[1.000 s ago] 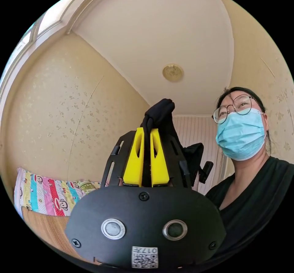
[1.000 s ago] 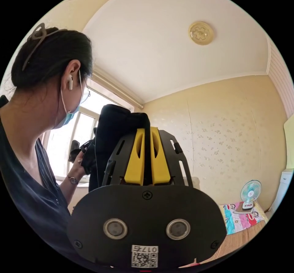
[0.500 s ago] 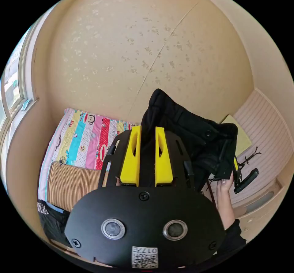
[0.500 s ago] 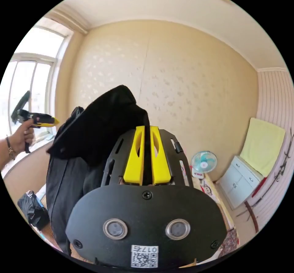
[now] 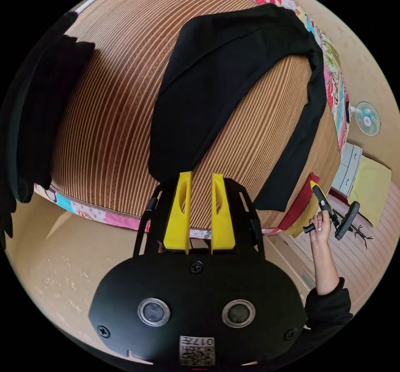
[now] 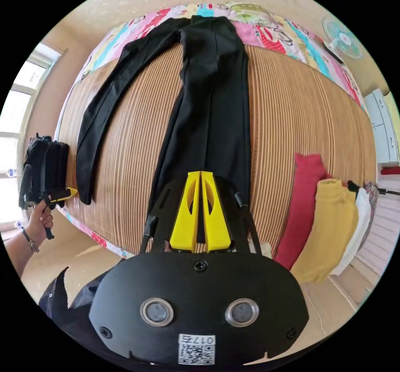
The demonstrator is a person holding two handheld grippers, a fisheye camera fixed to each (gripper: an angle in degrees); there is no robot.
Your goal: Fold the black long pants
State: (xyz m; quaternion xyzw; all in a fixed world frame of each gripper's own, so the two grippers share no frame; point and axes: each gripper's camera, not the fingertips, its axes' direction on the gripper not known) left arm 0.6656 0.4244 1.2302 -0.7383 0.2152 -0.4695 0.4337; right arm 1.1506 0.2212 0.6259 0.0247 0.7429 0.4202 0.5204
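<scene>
In the left gripper view, my left gripper point(image 5: 199, 176) hangs at the near edge of the bed point(image 5: 108, 109), its jaws a narrow gap apart with nothing between them, tips just at the hem of one leg. The black pants point(image 5: 216, 80) lie spread on the bed's striped mat, legs splayed. I judge them light, soft and limp, best taken at hem or waistband corners.

In the right gripper view, my right gripper point(image 6: 201, 178) hangs over the other leg's hem; its jaws look nearly closed, and I cannot tell whether cloth is pinched. This view adds the waistband end at the far edge, a red garment point(image 6: 303, 205) and a yellow garment point(image 6: 329, 226) over the bed's edge.
</scene>
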